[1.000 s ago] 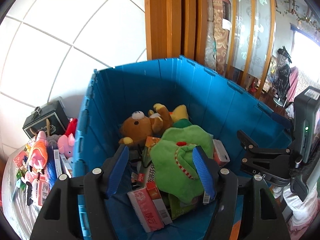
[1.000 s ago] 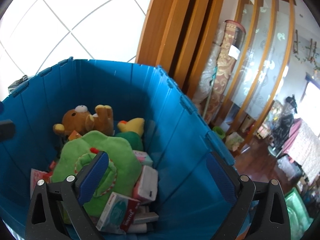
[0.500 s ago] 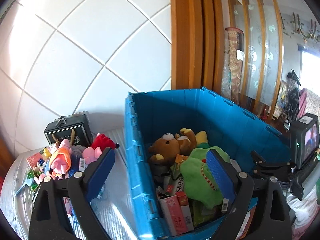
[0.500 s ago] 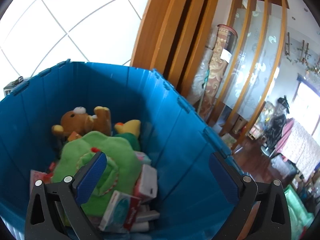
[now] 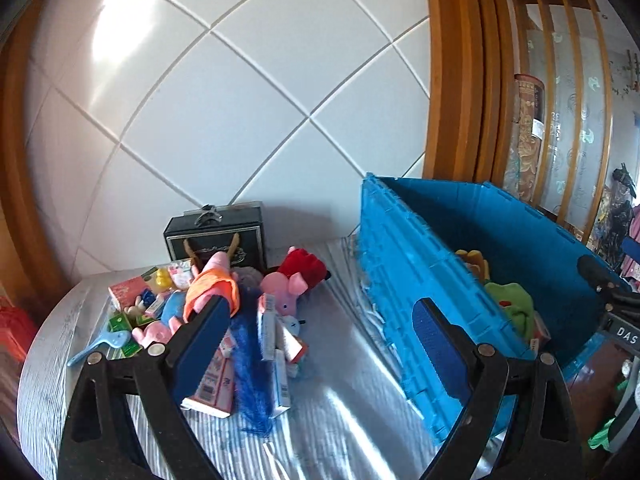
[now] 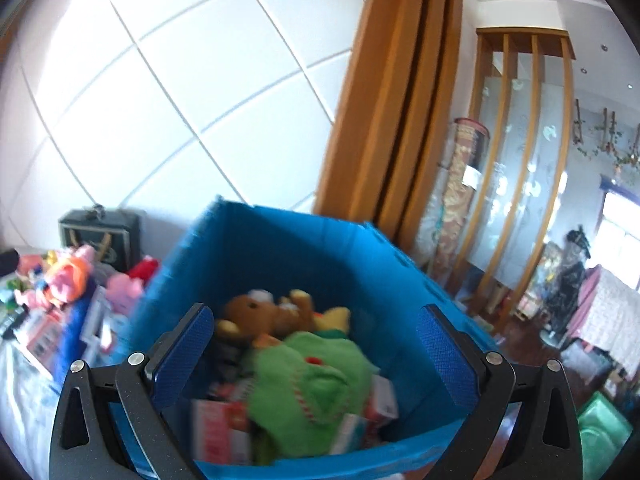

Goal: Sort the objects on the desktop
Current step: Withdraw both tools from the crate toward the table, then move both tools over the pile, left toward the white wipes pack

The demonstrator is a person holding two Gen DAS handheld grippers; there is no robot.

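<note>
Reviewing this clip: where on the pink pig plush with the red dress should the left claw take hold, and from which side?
Probably the round pink head of the pig plush, approached from above and the bin side. The toy lies on its side atop the pile with the head toward the open left claw, and boxes crowd its other side.

Your right wrist view is smeared with motion blur: the brown plush bear (image 6: 256,314) and green plush toy (image 6: 312,380) inside the blue plastic crate (image 6: 280,248) lose their edges, and the print on the boxes (image 6: 220,428) beneath them cannot be read. In your left wrist view the crate's near wall (image 5: 420,280) hides most of its contents. The black claw (image 5: 612,292) at the right edge is cut off, so its jaws cannot be judged. Labels on the small cartons (image 5: 276,340) heaped on the table (image 5: 340,412) are too small to read.
</note>
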